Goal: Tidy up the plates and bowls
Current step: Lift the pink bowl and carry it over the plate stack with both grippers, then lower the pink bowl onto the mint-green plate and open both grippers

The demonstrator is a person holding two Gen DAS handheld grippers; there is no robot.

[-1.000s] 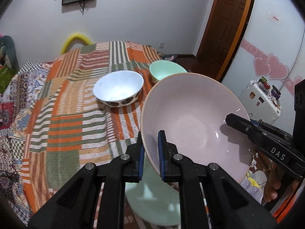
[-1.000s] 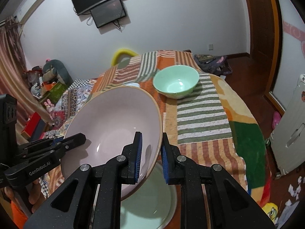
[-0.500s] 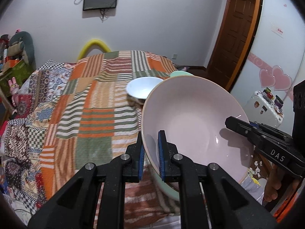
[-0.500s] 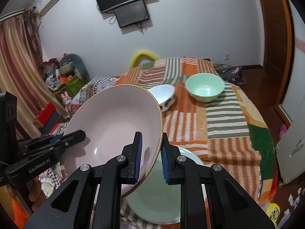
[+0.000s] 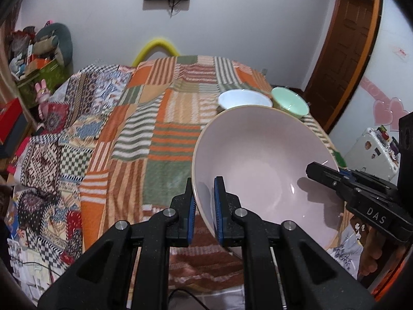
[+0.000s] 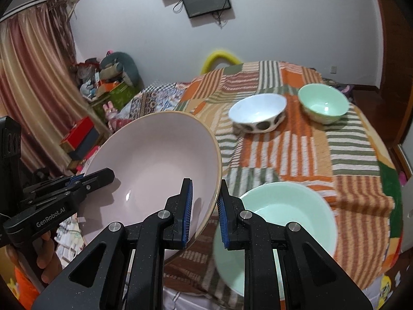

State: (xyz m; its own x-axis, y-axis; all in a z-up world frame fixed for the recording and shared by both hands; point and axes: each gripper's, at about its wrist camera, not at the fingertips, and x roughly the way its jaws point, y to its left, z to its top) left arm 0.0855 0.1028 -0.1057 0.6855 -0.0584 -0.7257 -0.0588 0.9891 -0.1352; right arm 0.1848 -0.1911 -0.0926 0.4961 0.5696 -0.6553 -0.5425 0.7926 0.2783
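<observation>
black left tongs [image 5: 204, 206] marked "genrobot.ai" and right tongs [image 6: 205, 210] marked "das" both pinch the pink bowl [image 5: 260, 165].

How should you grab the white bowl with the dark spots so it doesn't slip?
Take the spotted white bowl by its thin rim, one finger inside and one outside. It stands upright and open on the striped blanket, so come down from above at its near edge. The small green bowl sits close on its right, so avoid that side. Its round wall looks too wide to squeeze whole.
</observation>
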